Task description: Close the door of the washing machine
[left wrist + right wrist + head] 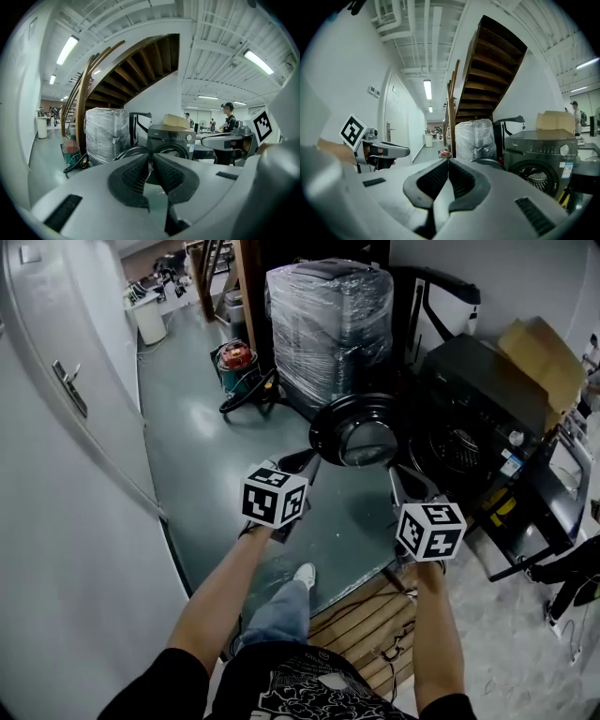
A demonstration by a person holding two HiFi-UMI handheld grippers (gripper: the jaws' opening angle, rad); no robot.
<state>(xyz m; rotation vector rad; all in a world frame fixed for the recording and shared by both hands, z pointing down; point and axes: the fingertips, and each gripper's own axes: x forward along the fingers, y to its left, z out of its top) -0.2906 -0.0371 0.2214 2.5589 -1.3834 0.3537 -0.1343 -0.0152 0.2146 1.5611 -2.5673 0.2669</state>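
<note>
The dark washing machine [473, 418] stands at the right, with its round door [361, 432] swung open toward me. My left gripper [305, 463] is just left of the door's near edge, jaws shut and empty. My right gripper [405, 480] is below the door's right side, in front of the drum opening, also shut with nothing in it. In the left gripper view, the closed tips [151, 157] point at the machine [171, 138] and the door rim [131, 152]. In the right gripper view, the closed tips [448, 163] sit left of the machine [543, 157] and the door [487, 162].
A plastic-wrapped appliance [328, 324] stands behind the door, with a red vacuum [236, 357] and hose beside it. A cardboard box [544, 352] lies on the machine. A white wall with a door handle [67, 382] runs along the left. A wooden pallet [370, 624] lies underfoot. People stand far behind [228, 117].
</note>
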